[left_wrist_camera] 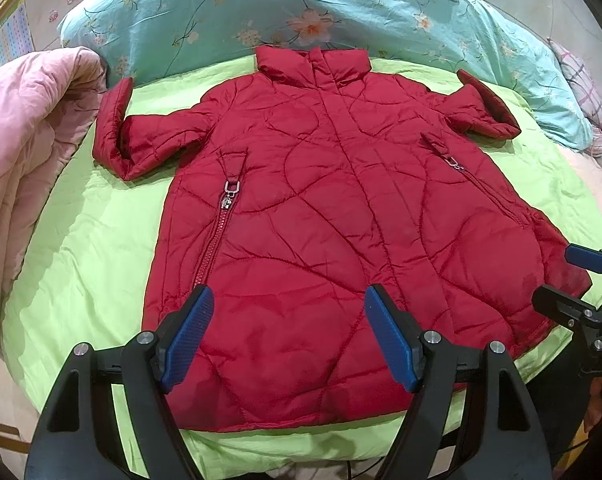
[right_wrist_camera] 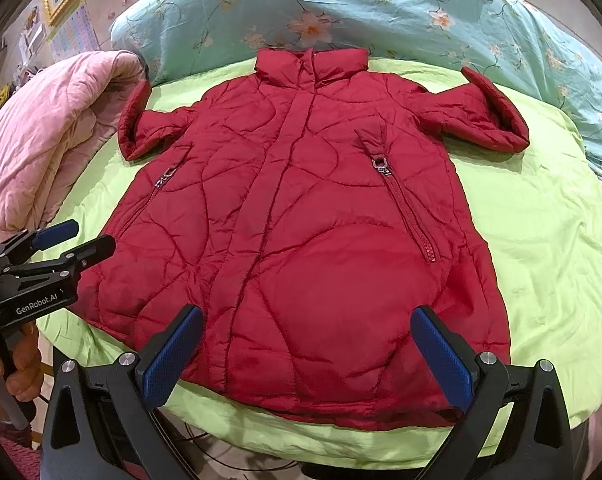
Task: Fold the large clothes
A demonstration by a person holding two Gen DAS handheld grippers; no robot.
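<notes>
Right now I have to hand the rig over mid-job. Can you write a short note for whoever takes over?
Left tool: open, empty, above the hem on the coat's left-hand side.
Right tool: open wide, empty, above the hem further right.
Red coat: face up, spread flat on the green sheet, collar toward the blue floral quilt, front closed. Both sleeves lie out to the sides with cuffs turned up. Pink quilt bunched at the left.
Done: coat laid out.
Left: every fold; sleeves probably go in first, then hem up to collar.
</notes>
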